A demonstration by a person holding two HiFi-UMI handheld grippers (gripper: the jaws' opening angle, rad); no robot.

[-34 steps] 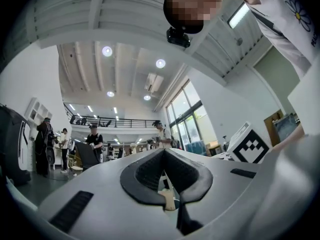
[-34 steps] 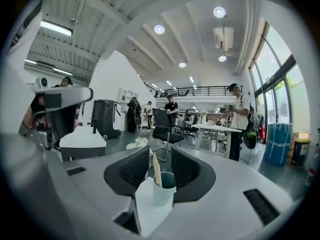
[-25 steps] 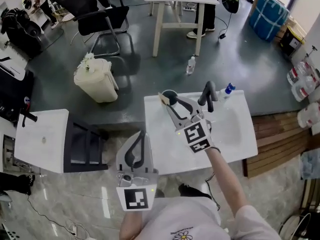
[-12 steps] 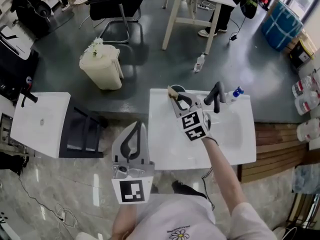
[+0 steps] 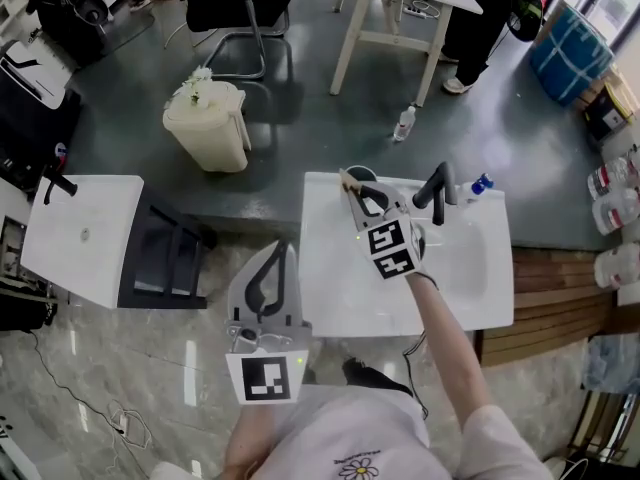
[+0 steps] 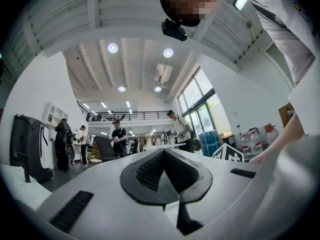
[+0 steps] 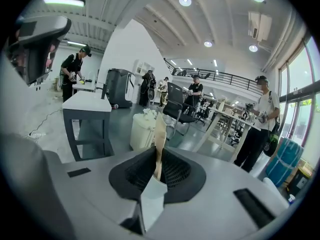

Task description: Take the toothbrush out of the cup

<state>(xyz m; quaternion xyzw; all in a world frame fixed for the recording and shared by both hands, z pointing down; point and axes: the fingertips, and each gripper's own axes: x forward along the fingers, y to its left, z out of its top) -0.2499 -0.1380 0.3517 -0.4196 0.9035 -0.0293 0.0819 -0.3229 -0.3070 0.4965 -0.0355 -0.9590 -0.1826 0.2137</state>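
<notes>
Barely shifting against the cup point(image 5: 364, 174) since a second ago: keeping the right gripper point(image 5: 354, 192) at the cup's near-left rim, mostly just drifting the head camera.

Nearest, holding the left gripper point(image 5: 281, 252) low by the body, off the washbasin point(image 5: 340, 293), jaws pressed together on nothing, idling. Further out, pinching the wooden toothbrush point(image 7: 159, 131) edge-on between the right jaws, with its end poking past the tips. Spotting the dark cup at the washbasin's far-left corner, just left of the black faucet point(image 5: 434, 190). Beyond that, noting a cream waste bin point(image 5: 208, 128) on the grey floor.

Judging the step as lifting out, probably at or near clearing: holding the toothbrush beside the rim, not visibly standing in the cup. Next, needing a firm pinch while pulling up and away, avoiding the rim and faucet, then finding a spot for setting down.

Getting the cup, faucet and gripper placement only from the head view. Getting the clamp on the handle only from the right gripper view, with no cup showing there. Confirming the closed, empty left jaws only from the left gripper view.
</notes>
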